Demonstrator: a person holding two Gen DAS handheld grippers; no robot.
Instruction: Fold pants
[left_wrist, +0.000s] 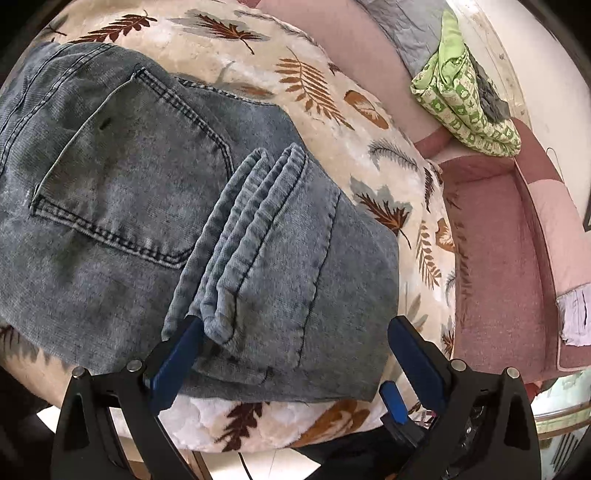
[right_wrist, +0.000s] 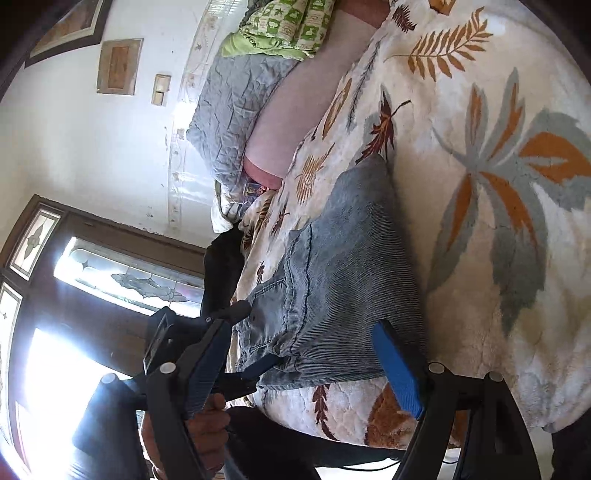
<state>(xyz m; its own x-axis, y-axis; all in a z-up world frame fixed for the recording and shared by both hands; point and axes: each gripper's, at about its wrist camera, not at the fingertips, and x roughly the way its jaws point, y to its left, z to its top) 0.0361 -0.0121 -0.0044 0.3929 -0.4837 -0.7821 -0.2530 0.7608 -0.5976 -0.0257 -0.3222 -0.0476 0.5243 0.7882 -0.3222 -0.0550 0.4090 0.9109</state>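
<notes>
The jeans (left_wrist: 155, 192) lie folded on the leaf-print blanket (left_wrist: 332, 110). Both the left gripper (left_wrist: 295, 354) and the right gripper (right_wrist: 306, 373) have their fingers apart, holding nothing. The fold seems nearly done; next probably comes one last smoothing.

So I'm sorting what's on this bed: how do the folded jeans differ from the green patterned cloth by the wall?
The jeans are plain grey-blue denim with a stitched back pocket; the green patterned cloth is bright green with a white print. The jeans lie folded flat on the leaf-print blanket, between the open fingers of the left hand-held gripper; the green cloth sits bunched up at the far edge. Both are fabric items resting on the bed.
</notes>
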